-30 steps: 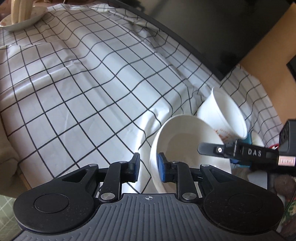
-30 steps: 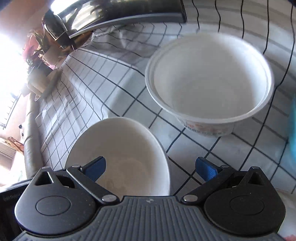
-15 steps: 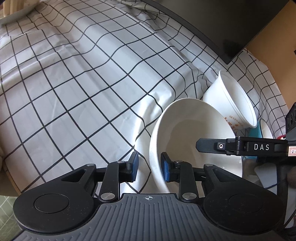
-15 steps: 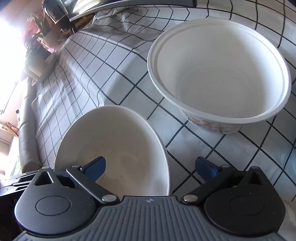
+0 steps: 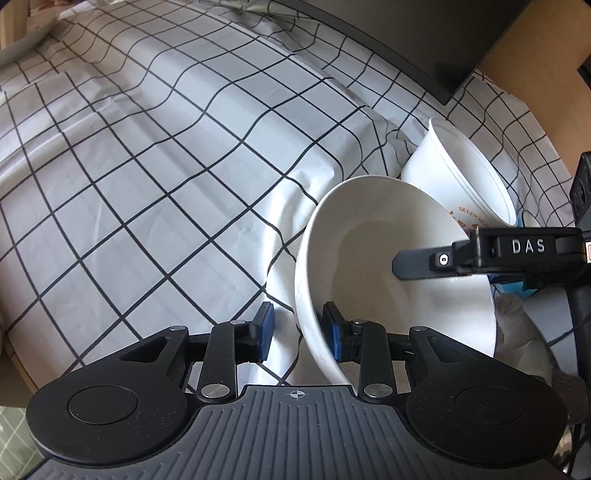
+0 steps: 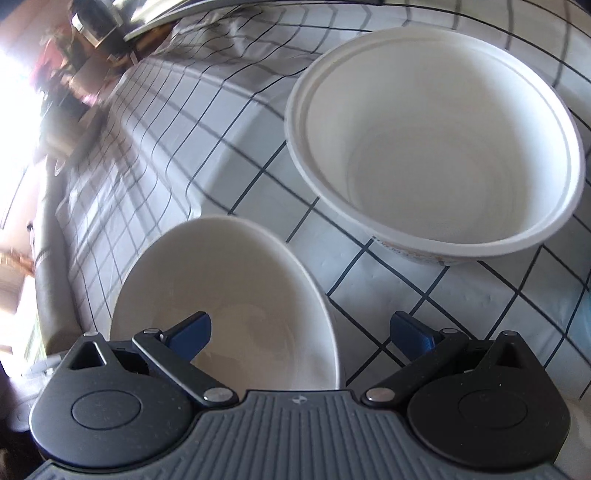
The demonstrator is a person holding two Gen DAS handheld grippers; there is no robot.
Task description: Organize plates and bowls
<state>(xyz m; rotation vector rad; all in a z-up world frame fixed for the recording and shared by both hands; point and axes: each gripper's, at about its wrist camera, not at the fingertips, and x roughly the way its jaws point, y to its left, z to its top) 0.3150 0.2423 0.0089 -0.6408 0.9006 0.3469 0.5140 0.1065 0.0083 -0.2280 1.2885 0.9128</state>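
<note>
A white ceramic bowl (image 5: pixel 369 258) sits on the checked cloth. Its near rim runs between the fingers of my left gripper (image 5: pixel 299 332), whose jaws are opening. The left pad stands clear of the outer wall, and the right pad lies close against the inner wall. My right gripper (image 6: pixel 301 332) is wide open over the same bowl (image 6: pixel 229 288), with one fingertip (image 6: pixel 192 332) inside it and the other outside above the cloth. Its finger (image 5: pixel 424 258) also shows over the bowl in the left wrist view. Just behind stands a bigger white bowl with orange print (image 6: pixel 436 147), also visible as (image 5: pixel 461 177).
The black-and-white checked tablecloth (image 5: pixel 166 166) stretches far to the left, with folds near the bowls. A black screen (image 5: pixel 406 29) stands along the back edge. A blue object (image 5: pixel 524 221) and something white and soft (image 5: pixel 517 332) lie at the right. A sofa (image 6: pixel 48 258) lies beyond the table.
My left jaws have widened off the ceramic bowl's rim, and the left view has sunk closer to the cloth. In the right wrist view the bigger bowl has come closer.
</note>
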